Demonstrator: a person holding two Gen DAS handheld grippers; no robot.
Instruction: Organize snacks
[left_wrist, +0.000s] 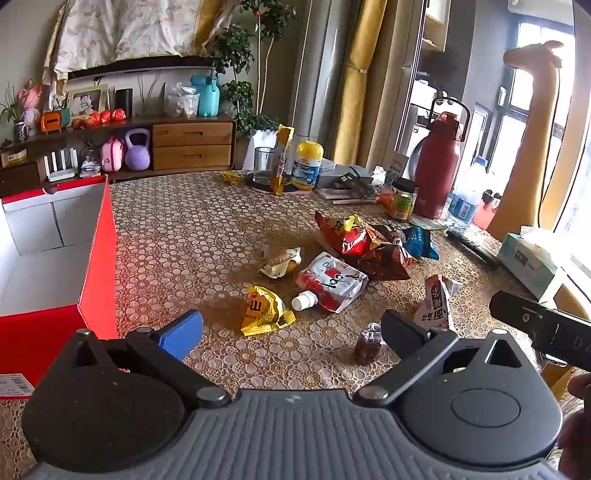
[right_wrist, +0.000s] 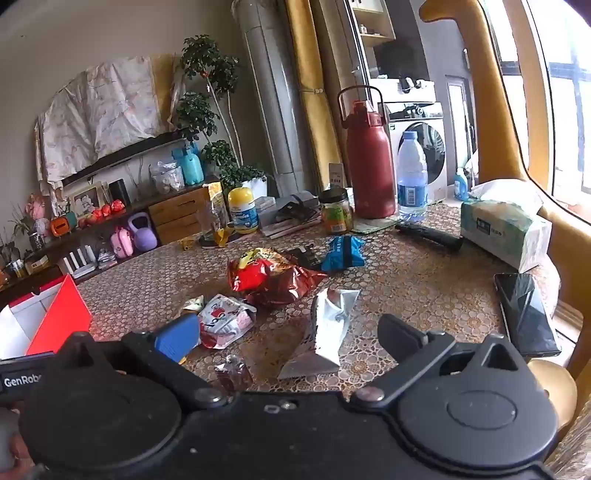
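From the left wrist camera, the left gripper (left_wrist: 291, 332) has its jaws spread wide apart, with nothing between them. It hangs over a table (left_wrist: 177, 229) with a lacy cloth. Just past the blue finger lies a yellow snack packet (left_wrist: 264, 310). Beside that is a red and white drink pouch (left_wrist: 332, 282) with a white cap. Behind the pouch sits a shiny red chip bag (left_wrist: 360, 240), and a small blue packet (left_wrist: 419, 242) is next to it. A red box (left_wrist: 98, 266) stands open on the left side of the table.

From the right wrist camera, the right gripper (right_wrist: 290, 339) is also spread wide and holds nothing. A silver packet (right_wrist: 328, 328) lies between its fingers on the table, not touched. A tiny brown wrapped candy (right_wrist: 232, 373) lies near the blue finger. A dark phone (right_wrist: 526, 314) rests at the right edge.
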